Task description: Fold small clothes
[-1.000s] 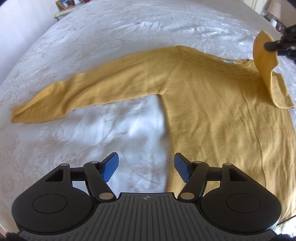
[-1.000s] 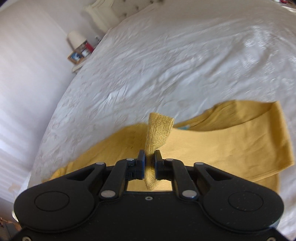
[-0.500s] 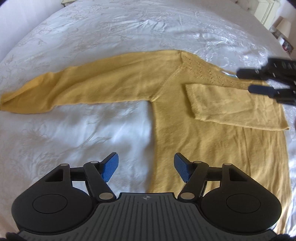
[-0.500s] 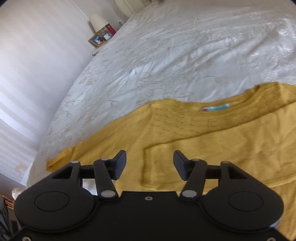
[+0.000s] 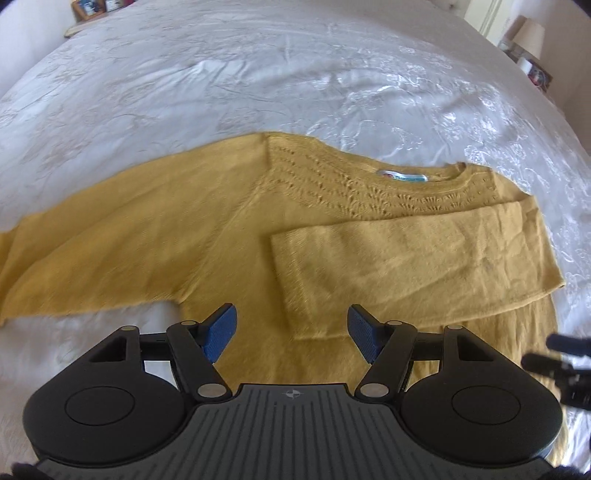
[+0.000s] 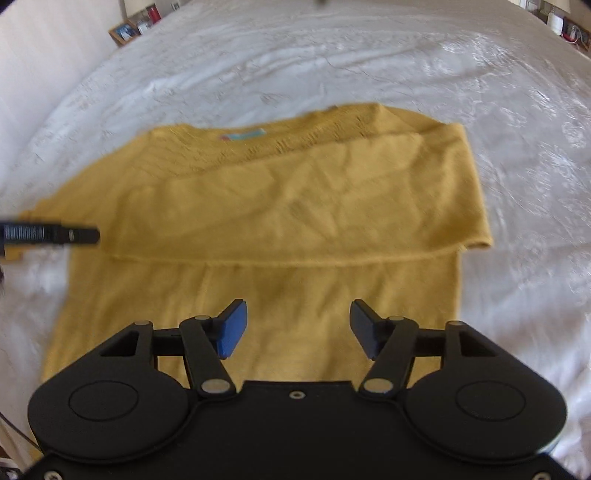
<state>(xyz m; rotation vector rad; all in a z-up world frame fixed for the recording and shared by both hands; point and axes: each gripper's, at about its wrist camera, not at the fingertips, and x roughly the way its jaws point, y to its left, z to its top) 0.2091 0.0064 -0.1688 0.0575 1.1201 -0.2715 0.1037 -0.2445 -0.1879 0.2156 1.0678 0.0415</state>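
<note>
A mustard-yellow knit sweater (image 5: 221,229) lies flat on the white bedspread (image 5: 258,74). Its right sleeve (image 5: 406,254) is folded across the chest; its left sleeve (image 5: 74,258) lies stretched out to the left. My left gripper (image 5: 291,328) is open and empty above the sweater's body, near the folded cuff. My right gripper (image 6: 297,328) is open and empty above the lower body of the sweater (image 6: 258,295), below the folded sleeve (image 6: 314,206). The right gripper's tips show at the right edge of the left wrist view (image 5: 554,354).
The bedspread (image 6: 332,55) spreads wide around the sweater. Nightstands with a lamp (image 5: 528,37) and picture frames (image 6: 125,31) stand beyond the bed's far corners. The left gripper's finger (image 6: 51,234) shows at the left edge of the right wrist view.
My right gripper let go of the right sleeve, which now lies folded across the chest, and pulled back toward the hem. My left gripper moved right over the sweater's body.
</note>
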